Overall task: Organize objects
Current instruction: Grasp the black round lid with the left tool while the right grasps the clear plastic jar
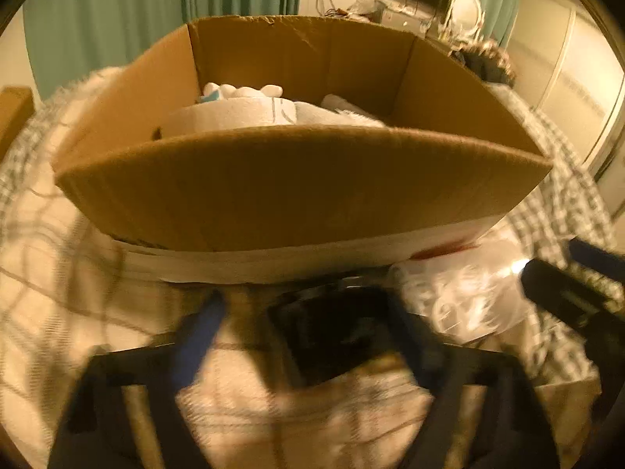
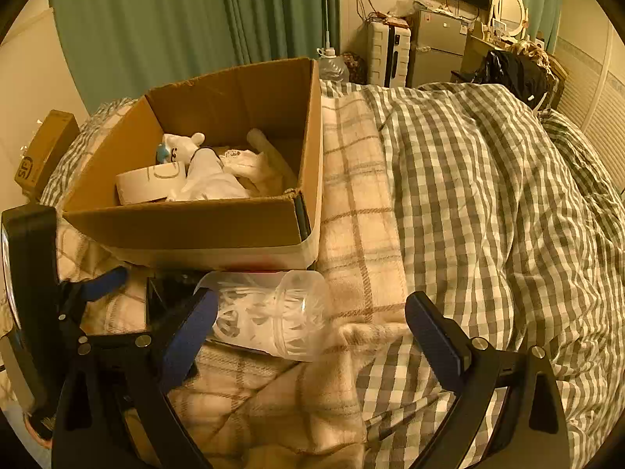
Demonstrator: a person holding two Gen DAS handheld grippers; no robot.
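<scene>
An open cardboard box [image 1: 297, 187] stands on the bed and also shows in the right wrist view [image 2: 187, 222]. It holds a white plush toy [image 2: 183, 144], a white roll [image 2: 150, 185] and pale cloth. A dark flat object [image 1: 332, 332] lies on the blanket in front of the box, between the open fingers of my left gripper [image 1: 308, 332]. A clear plastic container [image 2: 269, 312] with white pieces inside lies on its side beside it; it also shows in the left wrist view [image 1: 461, 297]. My right gripper [image 2: 312, 332] is open around the container's near end, not touching.
A checked grey duvet [image 2: 488, 195] covers the right of the bed, over a cream plaid blanket [image 2: 351, 203]. A small cardboard box [image 2: 43, 152] sits at the far left. A suitcase [image 2: 386, 54], cabinet and dresser with mirror stand beyond. Green curtains hang behind.
</scene>
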